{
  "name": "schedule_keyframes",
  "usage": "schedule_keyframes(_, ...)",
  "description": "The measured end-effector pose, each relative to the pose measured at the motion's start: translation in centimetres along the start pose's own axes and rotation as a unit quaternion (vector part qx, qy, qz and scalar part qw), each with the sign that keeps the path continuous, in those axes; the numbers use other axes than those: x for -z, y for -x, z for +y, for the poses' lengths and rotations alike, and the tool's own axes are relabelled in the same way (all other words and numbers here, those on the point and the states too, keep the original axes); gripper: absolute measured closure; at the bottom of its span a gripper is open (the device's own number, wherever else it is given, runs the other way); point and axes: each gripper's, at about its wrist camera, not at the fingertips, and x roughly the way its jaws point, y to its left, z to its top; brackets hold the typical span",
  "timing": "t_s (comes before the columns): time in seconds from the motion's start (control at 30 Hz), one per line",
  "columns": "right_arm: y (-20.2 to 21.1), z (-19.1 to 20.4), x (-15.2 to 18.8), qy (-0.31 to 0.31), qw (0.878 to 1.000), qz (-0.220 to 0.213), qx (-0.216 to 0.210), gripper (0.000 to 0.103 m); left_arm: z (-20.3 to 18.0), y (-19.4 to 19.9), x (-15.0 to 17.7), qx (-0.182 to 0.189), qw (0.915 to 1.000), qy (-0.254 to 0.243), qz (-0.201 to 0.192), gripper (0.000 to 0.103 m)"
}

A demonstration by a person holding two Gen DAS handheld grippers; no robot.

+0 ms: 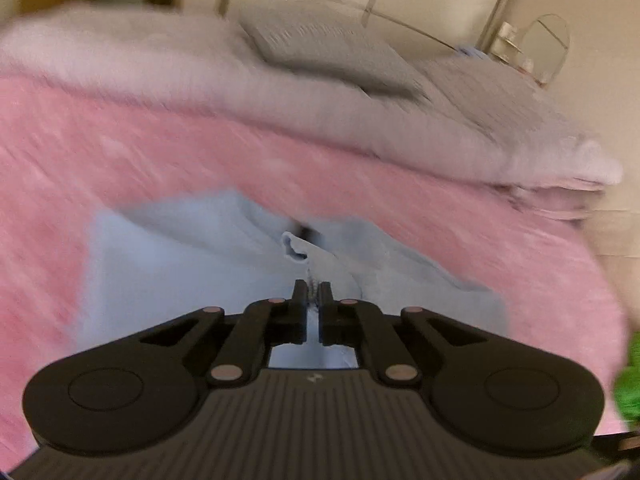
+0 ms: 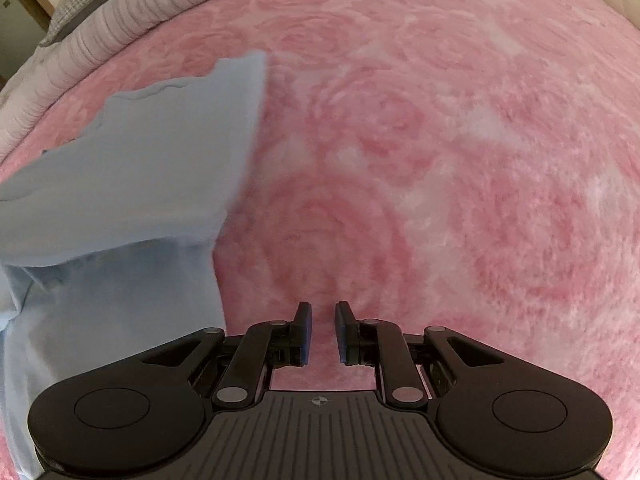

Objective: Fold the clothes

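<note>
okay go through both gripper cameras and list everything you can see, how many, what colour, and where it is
garment: one, light blue, lying on the blanket, a fold pinched in the left gripper
blanket: one, pink with rose pattern, covering the bed
quilt: one, pale ribbed, along the far edge of the blanket
pillow: one, grey, on the quilt
mirror: one, rounded, far right by the wall
green thing: one, right edge, blurred
left gripper: black, shut on the garment
right gripper: black, open over bare blanket
</note>
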Motion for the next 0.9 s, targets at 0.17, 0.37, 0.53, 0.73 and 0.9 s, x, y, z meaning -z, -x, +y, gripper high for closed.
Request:
schedule_keyframes(0.17,0.2,1.5,-0.5,0.019,1.0,-0.016,-0.011,0.087,2.5,0.6,-1.3,0.025,0.9994,0.022,0.007,0.101)
schedule_keyframes(0.37,0.7,5.2,-0.6,0.111,0.992,-0.06,-0.03,0.084,0.9,2.5,-3.7,0.123,0.9885,0.084,-0.025,0.101)
schedule_keyframes(0.53,0.3,9.4,0.4,0.229,0.964,-0.041,-0.133,0.081,-1.9,4.7,-7.1,0.215,0.971,0.081,-0.068,0.101)
schedule_keyframes(0.73,-2.8,10.7,-0.1,0.184,0.975,-0.084,-0.086,0.081,-2.4,4.9,-8.4,0.253,0.9609,0.07,-0.088,0.101)
schedule_keyframes(0.9,-3.0,4.8,-1.8,-0.035,0.992,-0.079,-0.094,0.081,-0.7,3.2,-6.3,0.195,0.979,0.03,-0.049,0.101)
